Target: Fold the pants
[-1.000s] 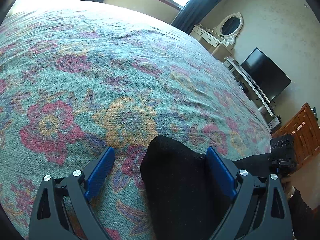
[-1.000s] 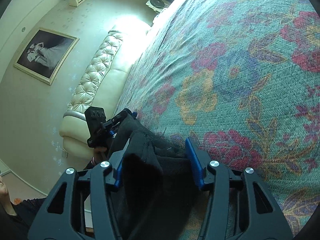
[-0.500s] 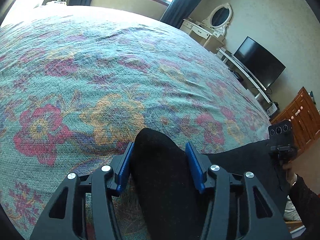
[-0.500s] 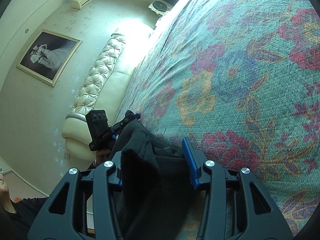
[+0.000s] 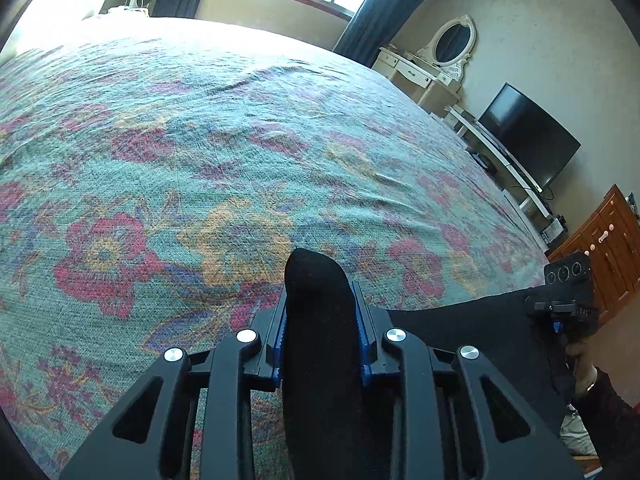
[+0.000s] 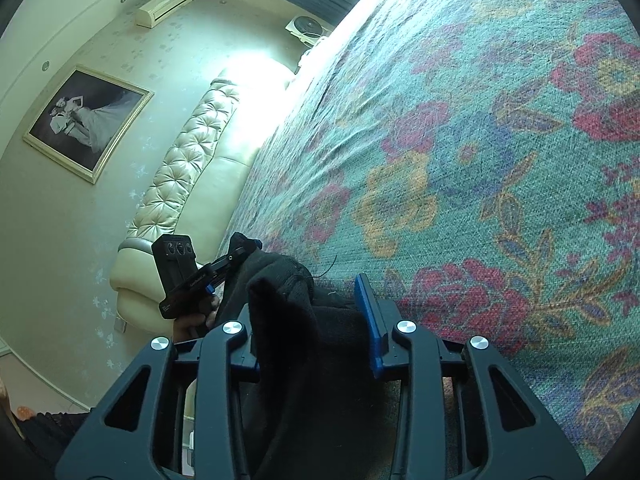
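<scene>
In the left wrist view the left gripper (image 5: 320, 322) has its blue pads (image 5: 277, 330) pressed against both sides of a bunched fold of the black pants (image 5: 318, 344), clamped on it; the fold stands up between the fingers and pokes out past their tips. From there the pants stretch away to the right as a flat dark band (image 5: 472, 320) lying on the near edge of the bed (image 5: 240, 152), reaching the right gripper (image 5: 568, 300) at the frame's right side, held in a hand (image 5: 580, 364). In the right wrist view the right gripper (image 6: 312, 320) has pants (image 6: 296, 344) bunched between its fingers; the right blue pad (image 6: 370, 320) stands clear of the cloth with a gap showing, and the left pad is hidden behind the fabric, so the jaws sit partly apart and loose around the fold. Just beyond, the cloth runs to the left gripper (image 6: 224, 268), seen side-on in a hand (image 6: 196, 320). Farther out, the bed's floral teal cover spreads wide; past it in the left view stand a dresser (image 5: 432, 68) with an oval mirror, a TV (image 5: 528, 136) and a wooden cabinet (image 5: 600, 248); in the right view a tufted headboard (image 6: 184, 176), a framed picture (image 6: 88, 120) and an air conditioner (image 6: 164, 0) line the wall.
</scene>
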Demonstrator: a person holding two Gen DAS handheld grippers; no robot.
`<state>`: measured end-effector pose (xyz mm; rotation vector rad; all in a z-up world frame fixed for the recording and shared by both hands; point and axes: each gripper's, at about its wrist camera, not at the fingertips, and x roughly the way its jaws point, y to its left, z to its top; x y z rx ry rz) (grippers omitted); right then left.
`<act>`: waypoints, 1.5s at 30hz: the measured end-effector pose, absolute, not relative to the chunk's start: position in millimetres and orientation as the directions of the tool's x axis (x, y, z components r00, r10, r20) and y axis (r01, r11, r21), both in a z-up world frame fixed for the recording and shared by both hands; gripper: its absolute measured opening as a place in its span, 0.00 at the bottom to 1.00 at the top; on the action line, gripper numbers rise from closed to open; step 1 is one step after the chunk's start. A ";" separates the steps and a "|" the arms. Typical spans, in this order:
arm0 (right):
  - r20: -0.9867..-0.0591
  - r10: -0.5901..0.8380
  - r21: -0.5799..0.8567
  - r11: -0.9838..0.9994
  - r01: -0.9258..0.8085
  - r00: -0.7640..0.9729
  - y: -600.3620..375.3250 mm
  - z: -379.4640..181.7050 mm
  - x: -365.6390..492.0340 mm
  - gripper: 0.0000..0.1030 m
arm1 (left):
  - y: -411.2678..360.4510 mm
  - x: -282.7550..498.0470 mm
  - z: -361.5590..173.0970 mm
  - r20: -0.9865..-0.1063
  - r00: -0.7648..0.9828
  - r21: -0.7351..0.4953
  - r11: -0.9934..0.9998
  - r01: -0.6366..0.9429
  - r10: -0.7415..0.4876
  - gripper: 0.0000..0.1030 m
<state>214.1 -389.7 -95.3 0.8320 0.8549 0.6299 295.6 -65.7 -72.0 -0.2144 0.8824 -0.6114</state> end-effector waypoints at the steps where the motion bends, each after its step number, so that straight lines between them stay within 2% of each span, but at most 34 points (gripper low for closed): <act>1: -0.398 0.757 0.828 0.539 -0.152 0.519 -387.8 -92.8 214.1 0.32 | -63.1 295.3 -69.6 -0.655 0.484 -0.420 0.812 0.406 -0.580 0.26; 12: -0.407 0.756 0.818 0.551 -0.163 0.512 -365.9 -78.2 233.1 0.31 | -26.4 307.2 -50.2 -0.665 0.545 -0.402 0.859 0.316 -0.511 0.24; 13: -0.410 0.757 0.819 0.551 -0.161 0.508 -364.6 -79.0 235.5 0.31 | -19.5 311.5 -49.6 -0.669 0.563 -0.392 0.874 0.289 -0.486 0.16; 14: -0.410 0.758 0.820 0.550 -0.159 0.506 -364.5 -80.3 237.2 0.31 | -10.6 315.9 -50.0 -0.669 0.581 -0.392 0.884 0.254 -0.464 0.00; 15: -0.412 0.760 0.822 0.548 -0.154 0.503 -365.4 -82.0 237.7 0.31 | 0.9 320.6 -51.3 -0.670 0.591 -0.404 0.889 0.217 -0.449 0.00; 17: -0.412 0.763 0.826 0.544 -0.150 0.498 -368.3 -85.3 236.2 0.31 | 23.0 329.9 -60.3 -0.644 0.524 -0.552 0.813 0.185 -0.557 0.00; 20: -0.400 0.772 0.833 0.531 -0.154 0.494 -371.5 -88.2 233.4 0.31 | 38.2 320.5 -62.6 -0.625 0.519 -0.576 0.793 0.197 -0.583 0.01; 21: -0.396 0.774 0.836 0.526 -0.154 0.494 -371.8 -89.2 233.1 0.31 | 37.5 317.7 -64.7 -0.632 0.495 -0.576 0.789 0.215 -0.597 0.04; 22: -0.389 0.777 0.841 0.518 -0.153 0.495 -372.6 -91.0 233.1 0.32 | 34.6 314.5 -67.6 -0.636 0.460 -0.588 0.775 0.231 -0.619 0.23; 23: -0.385 0.777 0.844 0.515 -0.151 0.497 -373.3 -92.1 233.5 0.32 | 31.1 312.1 -71.2 -0.635 0.422 -0.609 0.756 0.242 -0.647 0.56; 24: -0.380 0.778 0.847 0.510 -0.150 0.500 -373.6 -93.6 233.1 0.32 | 26.3 309.5 -74.1 -0.629 0.387 -0.634 0.733 0.248 -0.675 0.67; 25: -0.374 0.779 0.852 0.503 -0.146 0.503 -374.1 -95.5 232.8 0.32 | 20.7 307.7 -76.1 -0.617 0.356 -0.660 0.708 0.252 -0.702 0.73; 30: -0.366 0.781 0.861 0.491 -0.134 0.506 -376.8 -97.6 232.3 0.34 | -5.7 309.6 -79.0 -0.624 0.272 -0.678 0.680 0.278 -0.733 0.73; 31: -0.365 0.783 0.862 0.488 -0.134 0.504 -377.4 -97.8 232.3 0.34 | -11.8 308.9 -79.9 -0.633 0.258 -0.668 0.683 0.294 -0.730 0.72; 32: -0.362 0.785 0.865 0.484 -0.133 0.503 -377.1 -97.8 232.9 0.35 | -18.1 306.0 -78.9 -0.641 0.258 -0.647 0.689 0.326 -0.723 0.54; 33: -0.357 0.788 0.868 0.478 -0.132 0.501 -377.8 -98.4 233.2 0.36 | -23.8 301.9 -76.6 -0.657 0.269 -0.607 0.706 0.364 -0.704 0.41; 35: -0.346 0.794 0.877 0.463 -0.129 0.500 -379.2 -100.8 233.5 0.36 | -27.5 300.4 -77.2 -0.670 0.278 -0.578 0.719 0.387 -0.688 0.28; 38: -0.335 0.798 0.881 0.454 -0.134 0.500 -382.3 -103.0 233.1 0.36 | -18.7 302.3 -82.1 -0.636 0.263 -0.639 0.686 0.349 -0.726 0.21; 45: -0.330 0.794 0.872 0.464 -0.157 0.510 -381.2 -98.2 234.5 0.31 | -21.8 304.2 -68.4 -0.654 0.333 -0.571 0.732 0.372 -0.680 0.18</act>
